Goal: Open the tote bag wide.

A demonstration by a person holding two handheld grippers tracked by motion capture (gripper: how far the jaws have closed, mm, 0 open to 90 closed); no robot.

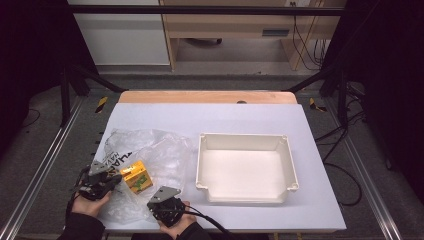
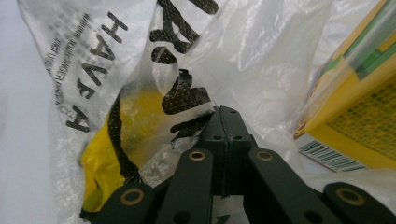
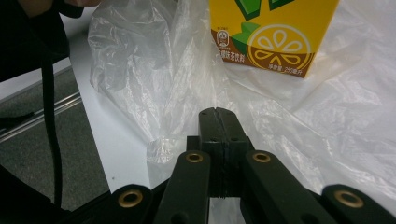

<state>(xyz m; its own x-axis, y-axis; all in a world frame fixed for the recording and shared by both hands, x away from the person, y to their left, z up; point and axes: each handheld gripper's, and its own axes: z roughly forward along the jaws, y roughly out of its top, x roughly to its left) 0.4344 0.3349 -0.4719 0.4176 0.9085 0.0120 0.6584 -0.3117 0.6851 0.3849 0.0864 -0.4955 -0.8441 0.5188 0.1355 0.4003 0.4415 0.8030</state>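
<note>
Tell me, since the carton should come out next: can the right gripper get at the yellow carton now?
Probably not yet: the right gripper is shut on the plastic bag, whose film seems to wrap the yellow carton.

Open tabletop [image 1: 240, 117] (beyond tray [image 1: 292, 172])

Clear plastic bag [image 2: 261, 60] with black lettering; yellow carton [image 3: 273, 32] with green marks and a lemon-slice emblem; white tray [image 1: 245, 167].
</note>
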